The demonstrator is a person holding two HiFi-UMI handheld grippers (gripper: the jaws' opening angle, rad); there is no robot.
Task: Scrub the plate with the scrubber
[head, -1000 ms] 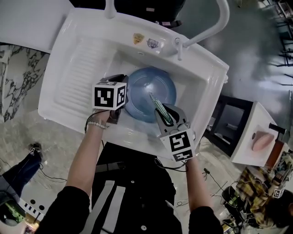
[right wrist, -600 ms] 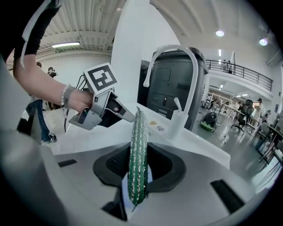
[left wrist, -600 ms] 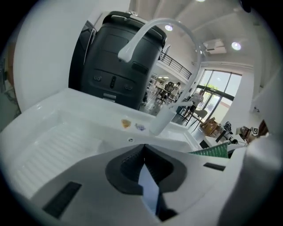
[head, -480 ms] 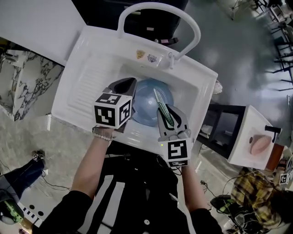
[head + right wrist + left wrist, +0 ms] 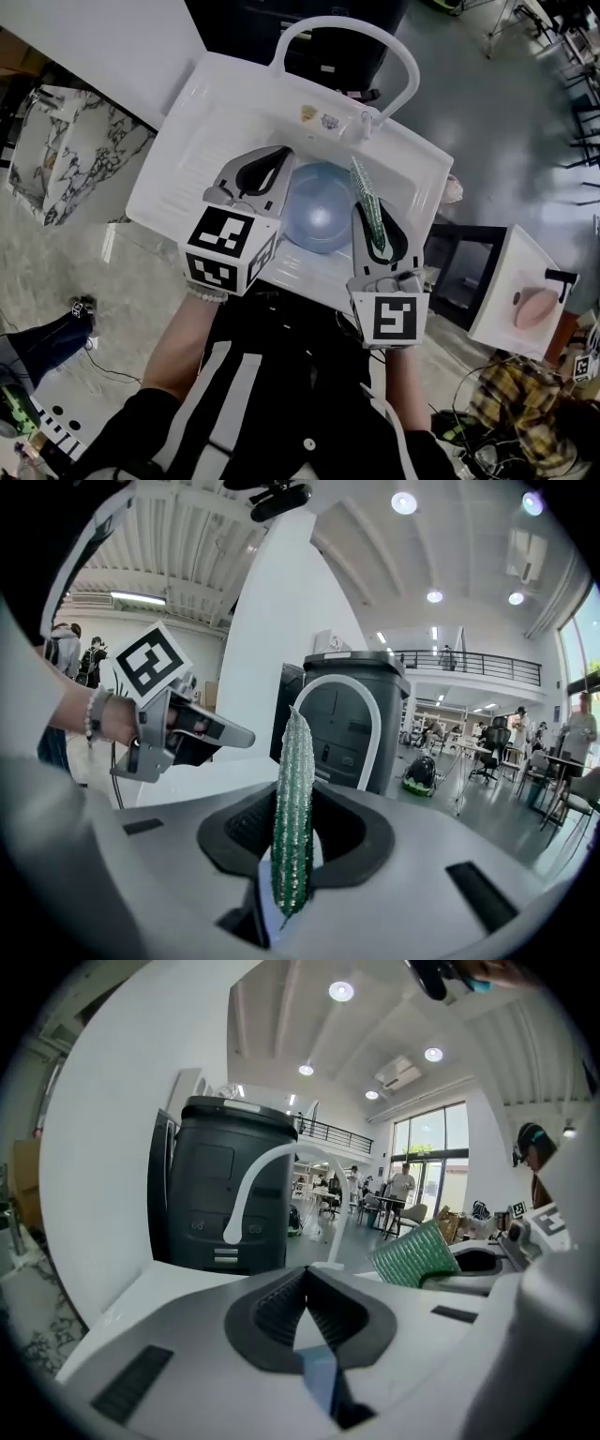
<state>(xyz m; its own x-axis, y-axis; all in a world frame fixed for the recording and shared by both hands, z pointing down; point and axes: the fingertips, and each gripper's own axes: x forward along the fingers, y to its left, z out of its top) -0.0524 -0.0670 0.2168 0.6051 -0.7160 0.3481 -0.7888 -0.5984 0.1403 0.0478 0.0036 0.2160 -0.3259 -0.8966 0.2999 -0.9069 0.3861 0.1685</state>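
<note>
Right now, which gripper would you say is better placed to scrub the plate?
Right. The right gripper has its fingers shut on the green scrubber, poised by the right edge of the plate; the left gripper is shut on nothing at its left.

— How much of the plate [image 5: 319, 220] shows?
— Only its middle. The left gripper [image 5: 279, 159] covers one rim, the right gripper [image 5: 373, 208] the other.
— And the scrubber [image 5: 361, 183]?
— Its lower end is lost between the jaws, and the stickers [image 5: 317, 117] are too small to read
</note>
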